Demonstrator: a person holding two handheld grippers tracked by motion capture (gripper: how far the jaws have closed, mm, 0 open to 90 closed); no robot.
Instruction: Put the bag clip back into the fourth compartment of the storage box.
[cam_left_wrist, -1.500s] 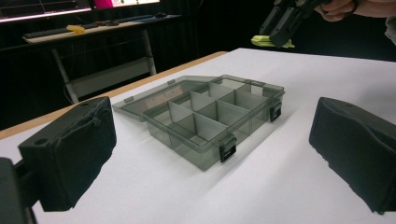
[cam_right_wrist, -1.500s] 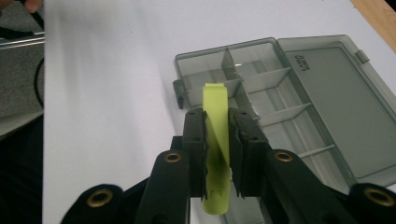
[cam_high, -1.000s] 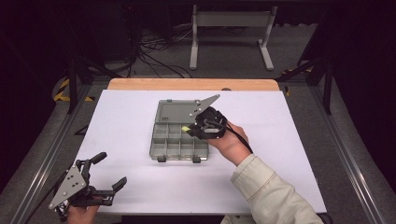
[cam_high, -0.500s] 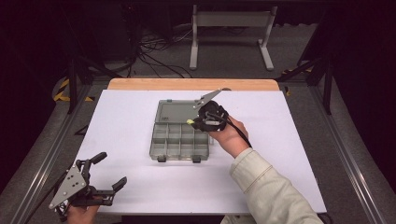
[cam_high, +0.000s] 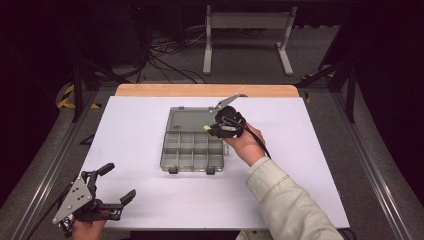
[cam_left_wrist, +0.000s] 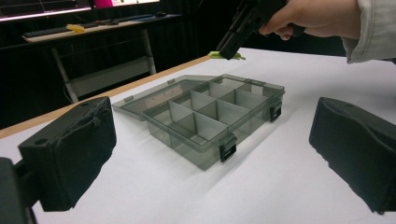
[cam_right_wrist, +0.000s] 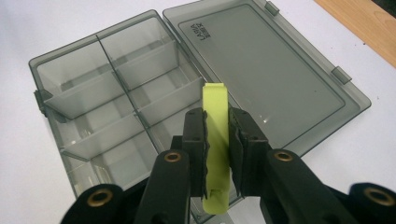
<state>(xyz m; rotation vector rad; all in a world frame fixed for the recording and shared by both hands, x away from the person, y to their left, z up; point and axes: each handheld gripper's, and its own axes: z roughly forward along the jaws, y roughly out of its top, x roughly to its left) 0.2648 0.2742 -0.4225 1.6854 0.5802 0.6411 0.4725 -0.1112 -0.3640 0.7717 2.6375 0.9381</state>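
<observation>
Bright table, dark surroundings, sharp focus

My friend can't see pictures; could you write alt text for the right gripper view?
Two black jaws of a hand-held tool clamp a flat lime-green strip above an open grey plastic compartment box, its lid laid flat on a white table.

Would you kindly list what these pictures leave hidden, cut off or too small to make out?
- Yellow-green strip: in the right gripper view the right hand-held gripper clamps its middle and the bottom edge cuts off its lower end, so its full shape stays unknown.
- Organizer box: in the right gripper view the jaws cover its near compartments.
- Lid: its embossed lettering is too small to read.
- Left hand-held gripper: in the high view the bottom edge cuts off the hand holding it.
</observation>
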